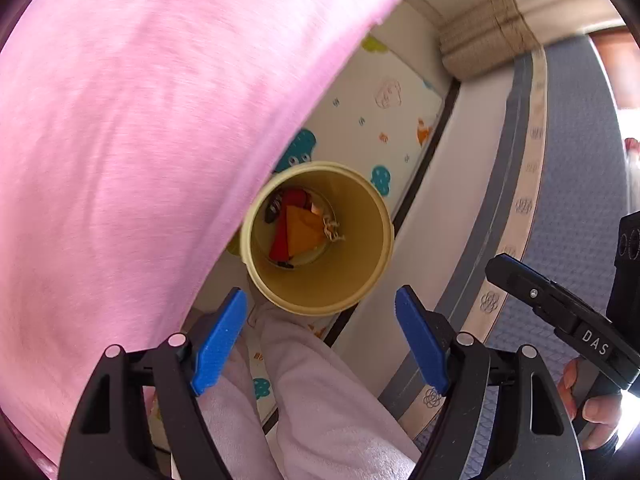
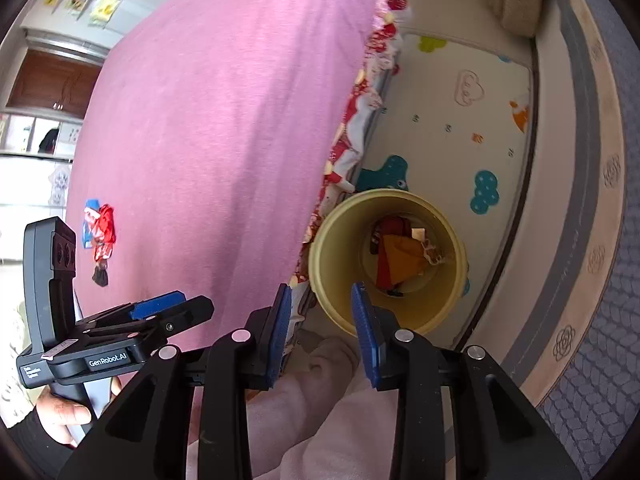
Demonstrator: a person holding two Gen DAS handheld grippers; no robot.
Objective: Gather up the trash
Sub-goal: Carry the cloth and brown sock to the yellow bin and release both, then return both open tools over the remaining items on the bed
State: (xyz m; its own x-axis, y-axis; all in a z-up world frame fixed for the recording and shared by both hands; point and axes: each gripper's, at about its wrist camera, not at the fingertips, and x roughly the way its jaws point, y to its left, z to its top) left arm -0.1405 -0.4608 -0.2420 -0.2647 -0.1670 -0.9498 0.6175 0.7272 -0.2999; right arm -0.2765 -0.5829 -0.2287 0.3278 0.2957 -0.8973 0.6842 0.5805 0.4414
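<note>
A yellow bin (image 1: 362,280) stands on the floor beside the pink-covered bed (image 1: 140,140). Inside it lie red and orange wrappers (image 1: 296,232). My left gripper (image 1: 320,304) hangs open and empty above the bin's near rim. The bin also shows in the right wrist view (image 2: 340,280), with my right gripper (image 2: 320,300) open and empty above its left rim. More trash, red and blue wrappers (image 2: 98,228) and a dark scrap (image 2: 100,276), lies on the bed (image 2: 220,120) to the left. The left gripper (image 2: 160,308) shows there over the bed's edge.
A play mat (image 2: 440,120) with cartoon prints covers the floor past the bin. A grey and beige patterned rug (image 2: 592,240) lies to the right. The person's pink-clad leg (image 1: 320,400) is below the grippers. A red patterned sheet edge (image 2: 360,120) hangs off the bed.
</note>
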